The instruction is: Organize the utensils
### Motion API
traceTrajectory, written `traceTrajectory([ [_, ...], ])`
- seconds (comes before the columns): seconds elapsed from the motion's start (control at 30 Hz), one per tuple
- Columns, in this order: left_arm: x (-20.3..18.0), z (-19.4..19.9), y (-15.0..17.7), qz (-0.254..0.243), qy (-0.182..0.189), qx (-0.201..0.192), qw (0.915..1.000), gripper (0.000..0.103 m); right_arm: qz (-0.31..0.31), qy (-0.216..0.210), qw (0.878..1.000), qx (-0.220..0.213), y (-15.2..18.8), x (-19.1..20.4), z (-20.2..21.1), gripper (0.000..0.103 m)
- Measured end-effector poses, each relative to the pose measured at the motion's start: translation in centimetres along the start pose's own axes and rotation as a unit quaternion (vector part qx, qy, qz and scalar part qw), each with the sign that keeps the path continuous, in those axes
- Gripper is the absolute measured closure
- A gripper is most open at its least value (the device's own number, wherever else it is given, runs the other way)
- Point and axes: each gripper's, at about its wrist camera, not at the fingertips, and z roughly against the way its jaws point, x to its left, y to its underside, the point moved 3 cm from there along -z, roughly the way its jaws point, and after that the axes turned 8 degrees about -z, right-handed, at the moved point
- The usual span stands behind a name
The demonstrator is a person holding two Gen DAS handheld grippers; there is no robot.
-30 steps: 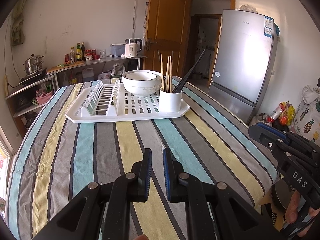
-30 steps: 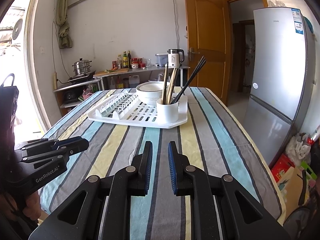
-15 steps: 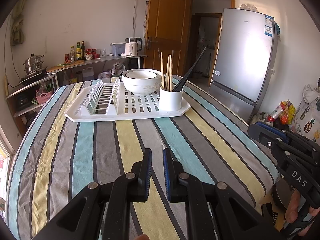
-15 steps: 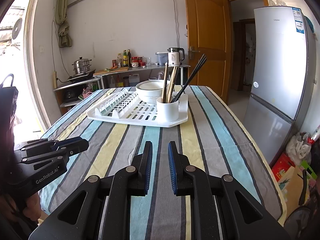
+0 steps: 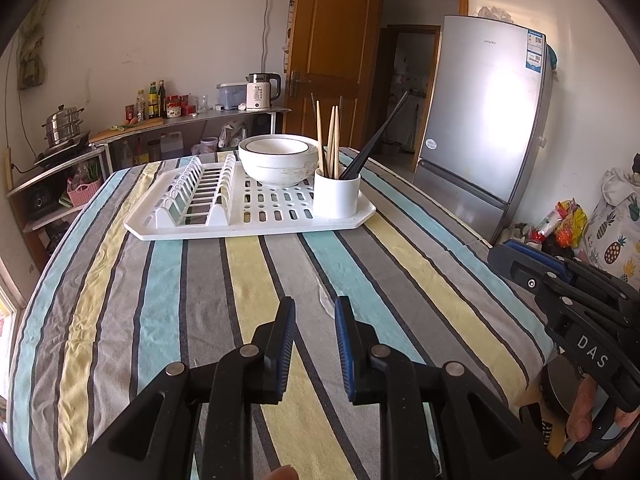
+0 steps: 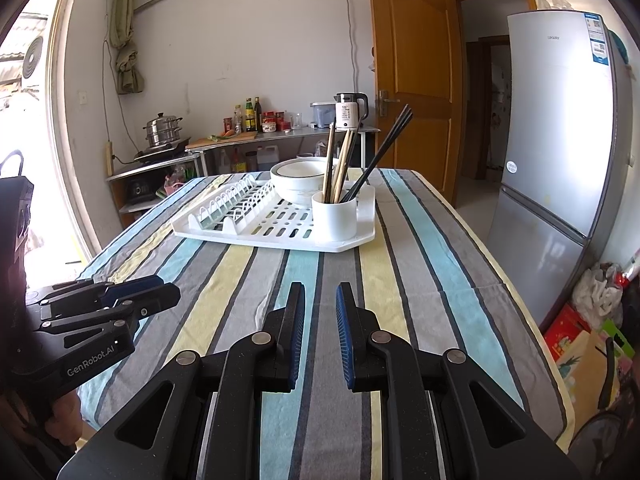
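A white drying rack lies on the striped table. On it stand a white cup holding wooden chopsticks and black chopsticks, and stacked white bowls. My left gripper is slightly open and empty, low over the near table. My right gripper is slightly open and empty too. Each shows in the other's view: the right gripper and the left gripper.
A striped cloth covers the table. A silver fridge stands to the right. A shelf with bottles, a kettle and a steamer pot runs along the back wall. Bags lie on the floor at right.
Both grippers' jaws have opened a little from nearly shut. The grippers have barely moved and the rack stays put.
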Motion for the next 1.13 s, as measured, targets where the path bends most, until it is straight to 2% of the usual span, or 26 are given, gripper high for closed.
traceTrajectory([
  [0.4, -0.19, 0.08, 0.12, -0.003, -0.005, -0.001, 1.0, 0.083, 0.001, 0.0, 1.0, 0.0, 0.01, -0.01, -0.02, 0.087],
  [0.67, -0.29, -0.09, 0.34, -0.003, -0.022, -0.002, 0.9998, 0.083, 0.002, 0.001, 1.0, 0.001, 0.1, -0.04, -0.07, 0.087],
  [1.13, -0.07, -0.74, 0.75, 0.008, -0.01, 0.007, 0.9999, 0.082, 0.002, 0.001, 1.0, 0.002, 0.37, -0.07, -0.16, 0.087],
])
